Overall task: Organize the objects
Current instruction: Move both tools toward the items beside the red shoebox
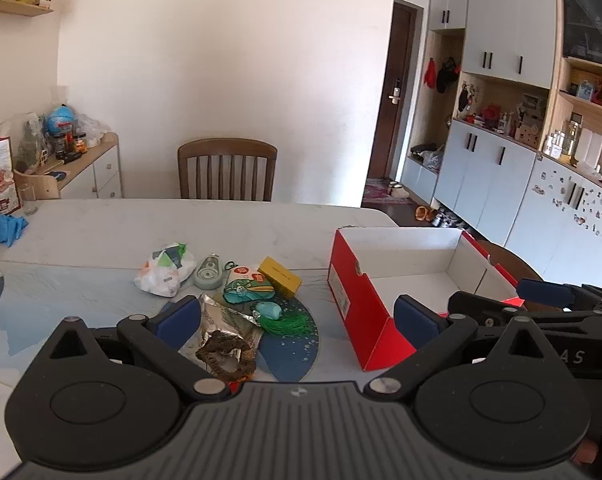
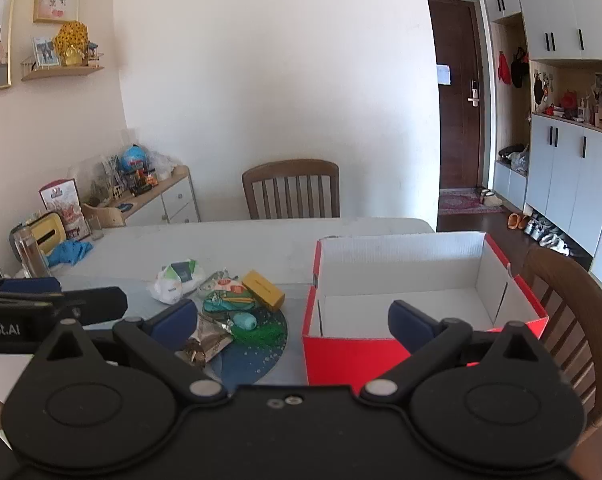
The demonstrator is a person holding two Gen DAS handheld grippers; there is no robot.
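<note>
Both grippers hung above the near edge of the table (image 1: 101, 232) with jaws spread wide and nothing between them. The left gripper (image 1: 297, 320) pointed down toward a small heap of clutter; the right gripper (image 2: 293, 322) sat to its right, facing the gap between that heap and the red box (image 2: 341, 354).

The heap lay left of centre, partly on a round blue placemat (image 1: 289, 354). Nearest was a crumpled foil wrapper (image 1: 217, 320) with a dark brown woven piece (image 1: 221, 354) lying on it, just beside the left gripper's left finger. Next to these lay a green tassel (image 1: 289, 324) with a pale blue lump (image 1: 271, 310) at its head. Farther back sat a colourful pouch (image 1: 247, 286), a yellow box (image 1: 280, 276), a grey-green correction-tape dispenser (image 1: 207, 272) and a crumpled white plastic bag (image 1: 165, 270), all close together and some touching.

The red box stood open to the right of the heap, its white inside bare, its near left corner close to the placemat's edge.

At the table's far left lay a blue cloth (image 2: 69, 252), a drinking glass (image 2: 97, 228) and a clear bottle (image 2: 31, 252). A wooden chair (image 2: 291, 188) stood behind the far side, another chair (image 2: 569, 312) at the right beside the box.
</note>
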